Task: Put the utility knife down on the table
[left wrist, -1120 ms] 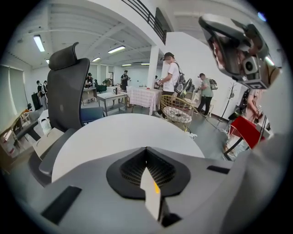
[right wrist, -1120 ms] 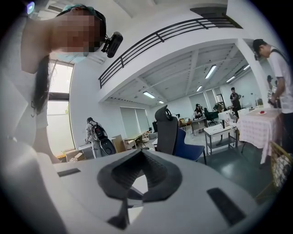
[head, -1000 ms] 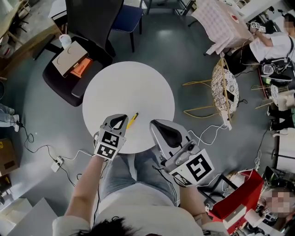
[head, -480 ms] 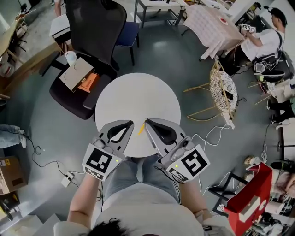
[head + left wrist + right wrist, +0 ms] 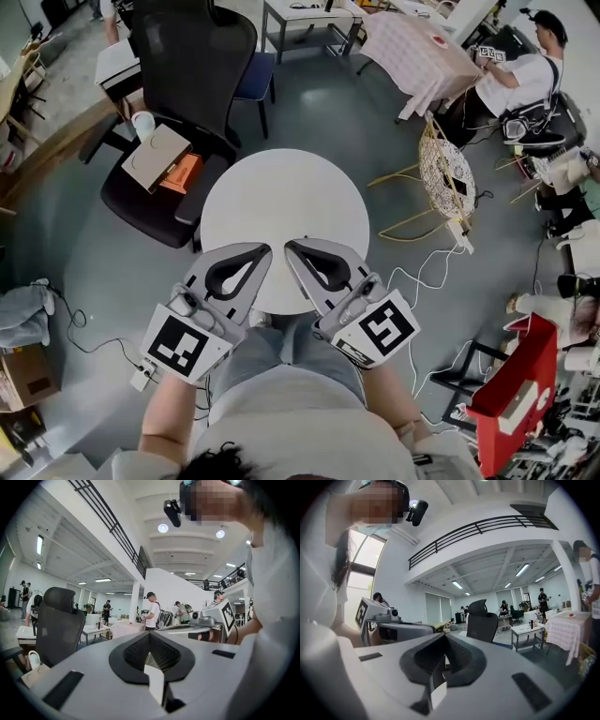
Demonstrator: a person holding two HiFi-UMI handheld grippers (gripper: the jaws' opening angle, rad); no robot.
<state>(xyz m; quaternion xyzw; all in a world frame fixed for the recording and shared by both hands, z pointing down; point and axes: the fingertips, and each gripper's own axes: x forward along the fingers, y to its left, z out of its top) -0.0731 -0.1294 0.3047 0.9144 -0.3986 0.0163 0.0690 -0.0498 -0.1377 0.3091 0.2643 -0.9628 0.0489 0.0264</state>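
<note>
Left tongs and right tongs hover side by side over the near rim of the round white desk, tips almost meeting each other. Both are clenched with nothing between them: each gripper view shows the two jaws closed tip to tip around an empty loop, pointing out at the room rather than down at the desk.

The utility knife is not visible in any current view. It may lie under the tong tips near the desk's front edge; I cannot confirm this.

Judgement on the step: the put-down looks finished, so what remains is a clean withdrawal. Lift both tongs straight up and back toward the body, not sideways across the desk, because a low sweep could nudge the knife off the near rim. Then check that it lies flat and well in from the edge.

Against the earlier frames: a second ago the yellow knife lay in plain sight on the desk just beside the left tongs' tip, with the right tongs well apart — half a second ago it showed in the narrowing gap between the two tips. Now the tongs have drawn together and the knife has dropped out of sight.
</note>
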